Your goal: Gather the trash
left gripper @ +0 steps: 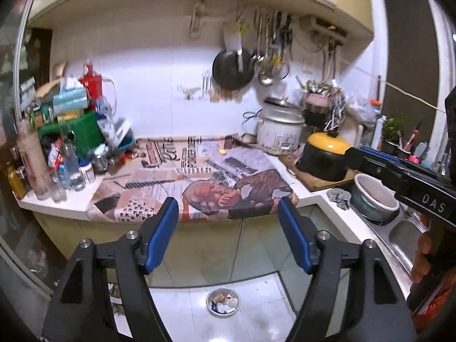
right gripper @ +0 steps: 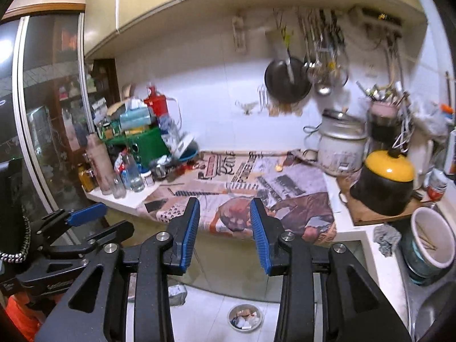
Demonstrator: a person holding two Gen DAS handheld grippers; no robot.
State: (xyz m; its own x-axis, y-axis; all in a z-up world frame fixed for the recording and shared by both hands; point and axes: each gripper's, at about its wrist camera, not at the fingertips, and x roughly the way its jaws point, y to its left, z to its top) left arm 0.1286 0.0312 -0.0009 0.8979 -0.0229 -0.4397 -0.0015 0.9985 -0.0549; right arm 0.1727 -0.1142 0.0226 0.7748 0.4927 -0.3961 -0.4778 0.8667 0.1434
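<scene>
The bench (left gripper: 302,196) runs along the white tiled wall and turns at the right toward a steel sink (left gripper: 404,236). A large newspaper (left gripper: 199,171) covers the middle part of the bench and its front edge hangs a little over the cabinet doors below.

At the left end of the bench stands a crowded group of things: a green box (left gripper: 82,131), a red container (left gripper: 92,81) behind it, and several clear bottles (left gripper: 72,168) near the front edge. At the right, a white rice cooker (left gripper: 280,131) stands against the wall, and beside it a black pot with a yellow lid (left gripper: 325,154) rests on a wooden board. A round basin (left gripper: 373,199) sits in the sink, with a grey cloth (left gripper: 339,198) just beside it. A black pan (left gripper: 232,69) hangs on the wall above.

The left tongs (left gripper: 228,219) are held in front of the bench, wide open, with nothing between the blue pads. The right tongs (right gripper: 225,219) are also in front of the bench, open but less wide, and also hold nothing.

The trash is on the white floor under the tongs: a small metal bowl (left gripper: 223,302) with paper scraps (left gripper: 225,303) inside, well apart from both tongs. On the newspaper, near the rice cooker, lies one small yellow piece (left gripper: 222,151); what it is I cannot tell.
</scene>
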